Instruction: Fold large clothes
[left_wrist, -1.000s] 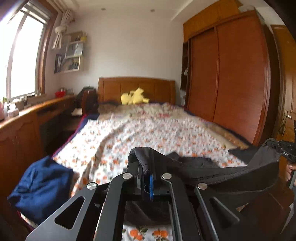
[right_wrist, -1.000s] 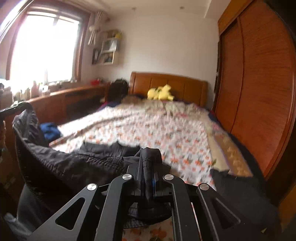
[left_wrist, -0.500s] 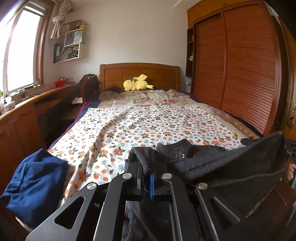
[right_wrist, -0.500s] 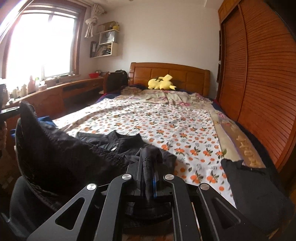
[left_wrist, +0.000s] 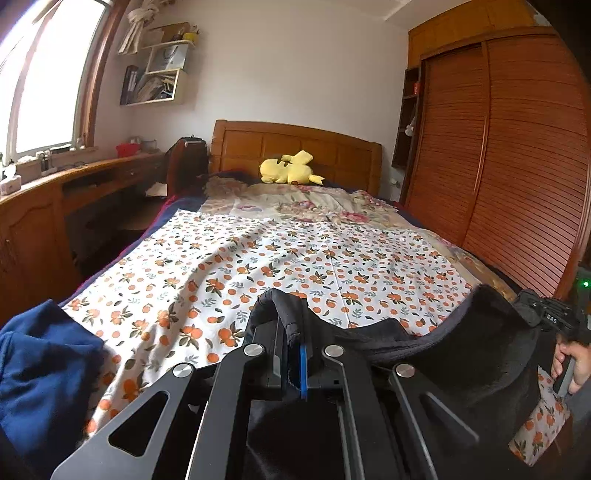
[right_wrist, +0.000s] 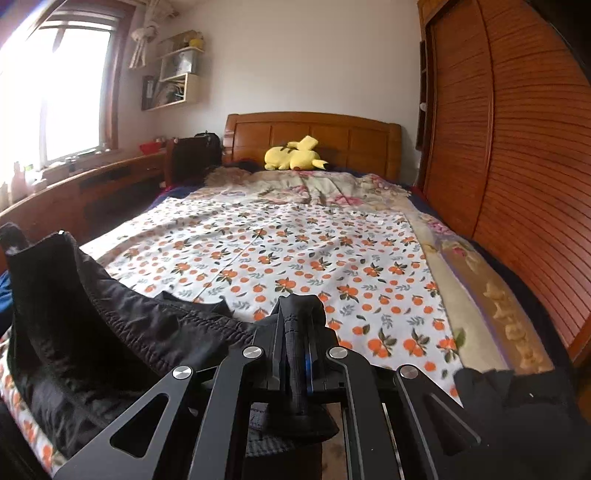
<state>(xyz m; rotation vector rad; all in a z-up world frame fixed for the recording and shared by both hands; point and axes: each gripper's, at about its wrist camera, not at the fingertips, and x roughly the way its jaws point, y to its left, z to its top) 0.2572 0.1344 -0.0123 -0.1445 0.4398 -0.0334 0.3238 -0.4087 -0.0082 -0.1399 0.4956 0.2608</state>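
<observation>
On your far left, a blue garment (left_wrist: 40, 373) lies bunched at the near corner of the bed (left_wrist: 295, 258), partly over the orange-print sheet (left_wrist: 258, 266). Your left gripper (left_wrist: 293, 354) has its fingers pinched tight on a folded edge of the black garment (left_wrist: 424, 350), which pokes up in a small loop above the jaws. From there the black cloth stretches rightward, sagging a little over the foot of the bed, to your right gripper (right_wrist: 295, 354), whose fingers are likewise clamped narrow on another bunched edge of it. In the right wrist view the garment spreads away to the left as a dark sheet, its far corner lifted, its lower part lying on the print sheet. Beyond both grippers the sheet runs up to a floral quilt (right_wrist: 314, 188) and a yellow plush (right_wrist: 295, 153) against the headboard (right_wrist: 314, 136). A second dark cloth (right_wrist: 509, 391) sits at the bed's near right corner, beside the wardrobe (right_wrist: 517, 147).
</observation>
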